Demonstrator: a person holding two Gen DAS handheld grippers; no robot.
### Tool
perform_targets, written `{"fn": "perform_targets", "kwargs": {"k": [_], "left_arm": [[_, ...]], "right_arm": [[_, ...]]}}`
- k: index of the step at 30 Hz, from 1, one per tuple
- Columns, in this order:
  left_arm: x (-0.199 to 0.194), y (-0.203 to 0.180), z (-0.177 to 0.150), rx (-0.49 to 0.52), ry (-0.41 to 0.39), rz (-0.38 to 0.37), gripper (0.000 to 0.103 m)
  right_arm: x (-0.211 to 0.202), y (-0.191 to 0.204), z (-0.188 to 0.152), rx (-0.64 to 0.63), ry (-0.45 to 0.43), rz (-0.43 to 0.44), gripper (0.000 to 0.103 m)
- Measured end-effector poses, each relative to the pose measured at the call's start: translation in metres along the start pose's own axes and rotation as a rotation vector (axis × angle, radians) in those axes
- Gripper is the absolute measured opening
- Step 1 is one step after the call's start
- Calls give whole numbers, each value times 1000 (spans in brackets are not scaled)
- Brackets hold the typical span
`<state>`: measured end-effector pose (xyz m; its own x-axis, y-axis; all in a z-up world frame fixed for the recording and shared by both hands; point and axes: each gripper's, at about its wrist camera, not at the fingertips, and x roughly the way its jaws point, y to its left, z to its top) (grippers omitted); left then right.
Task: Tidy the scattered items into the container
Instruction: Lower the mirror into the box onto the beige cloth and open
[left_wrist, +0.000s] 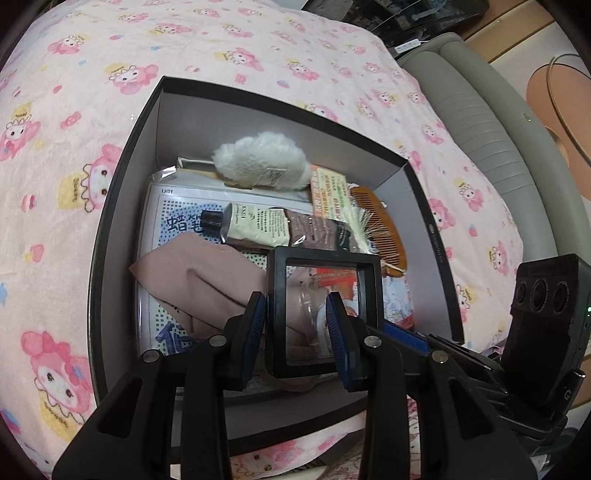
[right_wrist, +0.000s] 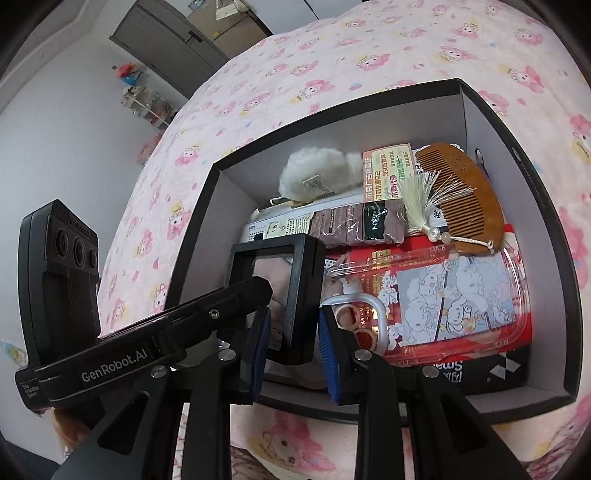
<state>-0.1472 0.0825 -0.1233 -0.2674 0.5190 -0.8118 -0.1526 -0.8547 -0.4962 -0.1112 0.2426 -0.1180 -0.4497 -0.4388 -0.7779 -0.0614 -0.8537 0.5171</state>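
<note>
A black box with grey walls (left_wrist: 122, 192) (right_wrist: 554, 206) sits on a pink cartoon blanket. Inside lie a white fluffy puff (left_wrist: 262, 160) (right_wrist: 317, 173), a hand-cream tube (left_wrist: 255, 225), a wooden comb with a tassel (left_wrist: 384, 225) (right_wrist: 469, 195), a pink cloth (left_wrist: 199, 280) and a red packet (right_wrist: 443, 295). A black square frame with a clear window (left_wrist: 325, 314) (right_wrist: 277, 295) stands on edge over the box. My left gripper (left_wrist: 297, 330) stands around its left side, pads close against it. My right gripper (right_wrist: 293, 349) is open around the frame's lower corner, not gripping.
The pink blanket (left_wrist: 74, 110) covers the bed all around the box. A grey padded bed frame (left_wrist: 480, 122) runs along the right, with wooden floor beyond. A grey cabinet and a small shelf (right_wrist: 147, 99) stand against the far wall.
</note>
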Motion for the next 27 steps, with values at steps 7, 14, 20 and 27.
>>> {"fn": "perform_targets", "kwargs": {"k": [7,14,20,27], "left_arm": [[7,9,1,-31,27,76,32],[16,7,-2,-11,66,176,34],[2,-3,-1,31,-15,172,38],[20,-26,11,115,5,125,36]], "right_arm": [[15,-1,6,-6,43,-2,24],[17,-2,6,-24,76,-72,27],[-13,-5,7,-45,-31,-152,34],[-10,-14,16,-38,-88,-346,34]]}}
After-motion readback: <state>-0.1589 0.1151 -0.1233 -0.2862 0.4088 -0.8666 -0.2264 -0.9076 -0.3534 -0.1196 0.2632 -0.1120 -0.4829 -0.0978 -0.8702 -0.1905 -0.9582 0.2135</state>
